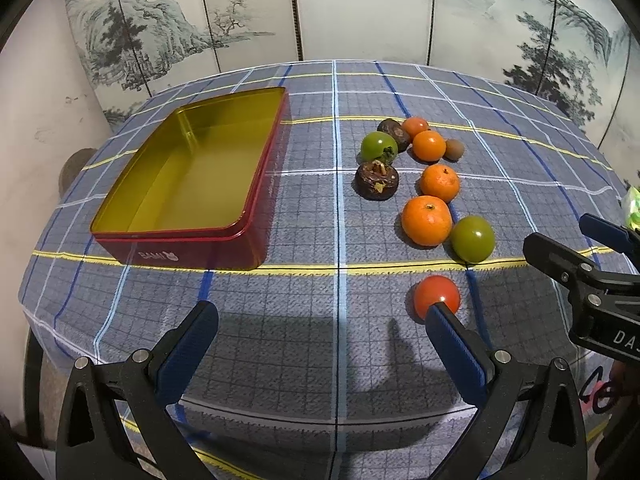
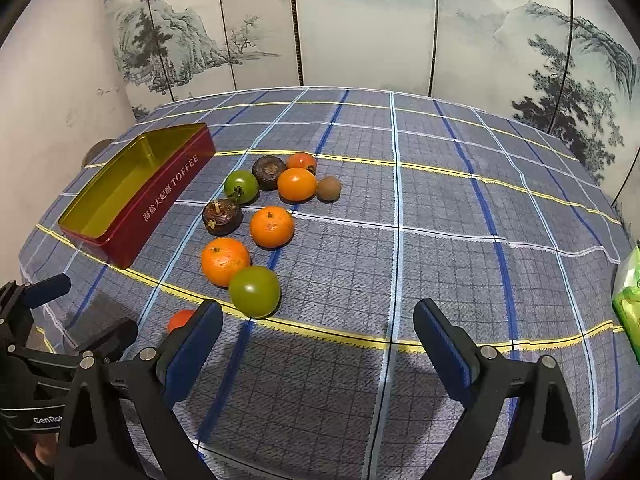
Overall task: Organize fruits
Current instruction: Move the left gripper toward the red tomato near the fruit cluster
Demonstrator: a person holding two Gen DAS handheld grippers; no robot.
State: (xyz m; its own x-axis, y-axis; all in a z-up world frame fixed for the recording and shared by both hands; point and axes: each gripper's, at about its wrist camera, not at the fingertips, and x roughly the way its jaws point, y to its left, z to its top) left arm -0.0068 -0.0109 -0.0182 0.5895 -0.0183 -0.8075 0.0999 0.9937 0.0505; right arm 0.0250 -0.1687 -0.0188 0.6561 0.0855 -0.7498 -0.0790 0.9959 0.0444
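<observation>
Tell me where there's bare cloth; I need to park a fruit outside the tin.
Free: the cloth right of the kiwi and green fruit, toward the green packet. Crowded: the fruit cluster beside the red tin.

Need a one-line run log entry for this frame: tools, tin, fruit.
left tool: open, empty | right tool: open, empty | red rectangular metal tin: empty | fruit: all on checked tablecloth | nearest: small red tomato

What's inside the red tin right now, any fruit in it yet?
Nothing: the red tin shows only its bare gold floor in the left wrist view. From the right wrist view its near wall hides part of the floor. All the fruit sits outside on the tablecloth.
</observation>
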